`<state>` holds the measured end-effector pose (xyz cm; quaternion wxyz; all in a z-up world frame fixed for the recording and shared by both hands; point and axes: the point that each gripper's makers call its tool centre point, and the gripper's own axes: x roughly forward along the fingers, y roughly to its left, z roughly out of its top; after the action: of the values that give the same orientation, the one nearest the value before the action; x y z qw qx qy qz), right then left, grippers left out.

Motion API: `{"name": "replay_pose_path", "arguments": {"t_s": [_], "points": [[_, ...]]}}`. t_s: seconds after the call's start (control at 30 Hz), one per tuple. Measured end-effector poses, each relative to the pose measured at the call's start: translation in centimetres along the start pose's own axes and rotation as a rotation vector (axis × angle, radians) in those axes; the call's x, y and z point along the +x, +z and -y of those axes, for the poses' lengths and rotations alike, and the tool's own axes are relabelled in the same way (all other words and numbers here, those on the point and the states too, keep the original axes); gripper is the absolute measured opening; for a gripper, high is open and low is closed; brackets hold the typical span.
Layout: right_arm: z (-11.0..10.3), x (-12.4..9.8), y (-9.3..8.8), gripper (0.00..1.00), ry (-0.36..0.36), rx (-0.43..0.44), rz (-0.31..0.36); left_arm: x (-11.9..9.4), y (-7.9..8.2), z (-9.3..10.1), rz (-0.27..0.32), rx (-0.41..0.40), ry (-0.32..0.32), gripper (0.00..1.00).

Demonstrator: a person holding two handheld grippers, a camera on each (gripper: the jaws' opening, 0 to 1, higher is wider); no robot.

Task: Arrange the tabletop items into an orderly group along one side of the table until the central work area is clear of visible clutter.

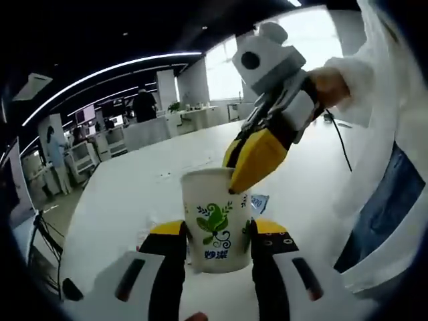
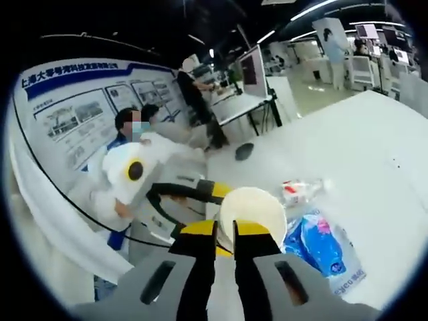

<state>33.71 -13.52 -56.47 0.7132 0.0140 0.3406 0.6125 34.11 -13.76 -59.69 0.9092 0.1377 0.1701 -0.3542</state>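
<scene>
- White table [image 1: 134, 194] in an open-plan office, under long ceiling strip lights.
- Nearest in the left gripper view: left gripper [image 1: 217, 231], yellow-tipped jaws spread wide and bracketing the lower half of a paper cup [image 1: 215, 214] printed with green leaves. Jaws right against the cup's sides or just beside them; cannot tell whether squeezing or merely flanking.
- Just above, reaching in from the upper right: right gripper [image 1: 244, 177], jaws drawn nearly together and pinching the cup's rim on the far side, one jaw apparently inside the mouth and one outside.
- Cup upright on the table, roughly mid-surface rather than along an edge, mouth open and seemingly empty in the right gripper view.
- Beside the cup, still scattered: blue packet [image 2: 319, 244] lying flat just to one side, and a clear wrapper [image 2: 299, 190] with red print a little beyond it.
- Farther off on the same surface: small dark object [image 2: 245, 151], too small to identify.
- Beyond the table: desks [image 1: 194, 120], monitors, a poster wall and several people.
- Step in hand, by the look of it: securing the cup between both tools, clearing barely begun with the packets untouched.
- Next move likely calling for one firm hold only, the other tool letting go, then carrying the cup level to the chosen edge without crushing its thin wall.
</scene>
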Motion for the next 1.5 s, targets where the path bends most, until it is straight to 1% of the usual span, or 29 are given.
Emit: {"name": "replay_pose_path", "arguments": {"t_s": [0.17,0.2,0.23,0.3,0.33,0.37,0.43,0.47,0.53,0.57,0.6,0.63,0.67,0.73,0.8,0.83,0.87,0.93,1.0,1.07,1.1,1.23,1.27,1.3,1.33,1.37,1.4,1.47,1.5], "points": [[-0.4,-0.6,0.2,0.0,0.029,-0.014,-0.027,0.6,0.5,0.2,0.004,0.01,-0.011,0.38],[-0.4,-0.6,0.2,0.0,0.02,-0.015,-0.028,0.7,0.6,0.3,0.009,0.005,-0.015,0.38],[0.0,-0.7,0.3,0.0,0.009,-0.019,-0.037,0.8,0.6,0.1,0.01,-0.008,-0.004,0.38],[0.2,-0.8,0.5,0.0,0.015,-0.006,-0.047,1.0,0.8,0.0,0.019,-0.031,0.0,0.38],[0.3,-0.9,0.6,0.0,0.013,-0.005,-0.044,1.1,0.8,-0.2,0.026,-0.052,0.015,0.39],[0.4,-1.1,0.9,0.0,0.013,-0.001,-0.038,1.1,0.5,-0.6,0.017,-0.069,0.031,0.41],[0.6,-1.3,1.5,0.0,0.021,0.011,-0.03,1.0,-0.6,-1.3,-0.016,-0.126,0.072,0.54],[0.7,-1.4,1.8,0.0,0.015,0.004,-0.028,0.9,-1.0,-1.7,-0.023,-0.149,0.089,0.65],[1.7,-1.8,2.2,0.0,-0.021,-0.059,-0.042,0.4,-1.5,-2.5,-0.009,-0.215,0.122,0.8],[2.2,-2.1,2.5,0.0,-0.032,-0.079,-0.054,-0.1,-2.2,-2.8,-0.026,-0.275,0.138,0.86],[2.4,-2.2,2.7,0.0,-0.037,-0.087,-0.062,-0.5,-2.7,-3.1,-0.04,-0.31,0.149,0.89],[2.6,-2.4,2.9,0.0,-0.042,-0.095,-0.07,-1.0,-3.3,-3.6,-0.038,-0.335,0.167,0.92],[3.2,-2.7,3.2,0.0,-0.06,-0.122,-0.085,-1.4,-3.6,-3.9,-0.041,-0.336,0.181,0.94],[4.2,-3.2,3.7,0.0,-0.087,-0.161,-0.111,-2.5,-4.4,-4.4,-0.047,-0.33,0.208,0.96],[5.3,-3.7,4.4,0.0,-0.116,-0.203,-0.144,-3.1,-5.2,-4.5,-0.063,-0.331,0.217,0.97],[5.7,-3.9,4.8,0.0,-0.126,-0.225,-0.155,-3.6,-5.9,-4.7,-0.079,-0.321,0.224,0.97],[6.4,-4.2,5.4,0.0,-0.143,-0.262,-0.17,-3.9,-6.3,-4.8,-0.084,-0.31,0.234,0.97],[7.3,-4.5,6.1,0.0,-0.163,-0.298,-0.185,-4.5,-6.8,-4.9,-0.084,-0.264,0.249,0.97],[8.3,-4.4,6.6,0.0,-0.176,-0.293,-0.192,-5.0,-7.5,-5.1,-0.091,-0.203,0.27,1.0],[9.2,-4.2,6.9,0.0,-0.189,-0.297,-0.207,-5.1,-8.5,-4.9,-0.105,-0.218,0.269,1.0],[9.6,-4.0,6.9,0.0,-0.195,-0.309,-0.217,-5.2,-8.7,-4.8,-0.105,-0.238,0.278,1.0],[10.9,-2.8,6.7,0.0,-0.197,-0.353,-0.258,-5.1,-8.5,-4.9,-0.022,-0.313,0.302,1.0],[11.3,-2.5,6.5,0.0,-0.198,-0.363,-0.271,-5.0,-8.6,-4.9,-0.028,-0.319,0.294,1.0],[11.9,-2.2,6.2,0.0,-0.204,-0.393,-0.298,-5.0,-8.9,-4.5,-0.067,-0.342,0.264,1.0],[12.2,-2.0,6.0,0.0,-0.204,-0.414,-0.314,-5.2,-8.3,-4.9,-0.036,-0.33,0.286,1.0],[12.4,-1.6,5.8,0.0,-0.196,-0.432,-0.332,-5.3,-7.3,-5.3,0.014,-0.301,0.302,0.99],[12.7,-1.2,5.6,0.0,-0.191,-0.446,-0.344,-5.6,-6.9,-5.3,0.031,-0.283,0.311,0.98],[13.5,-0.5,5.4,0.0,-0.189,-0.447,-0.355,-6.1,-7.2,-5.6,0.027,-0.284,0.334,0.96],[13.8,-0.2,5.2,0.0,-0.186,-0.448,-0.362,-6.4,-7.7,-6.0,0.011,-0.292,0.353,0.94]]}}
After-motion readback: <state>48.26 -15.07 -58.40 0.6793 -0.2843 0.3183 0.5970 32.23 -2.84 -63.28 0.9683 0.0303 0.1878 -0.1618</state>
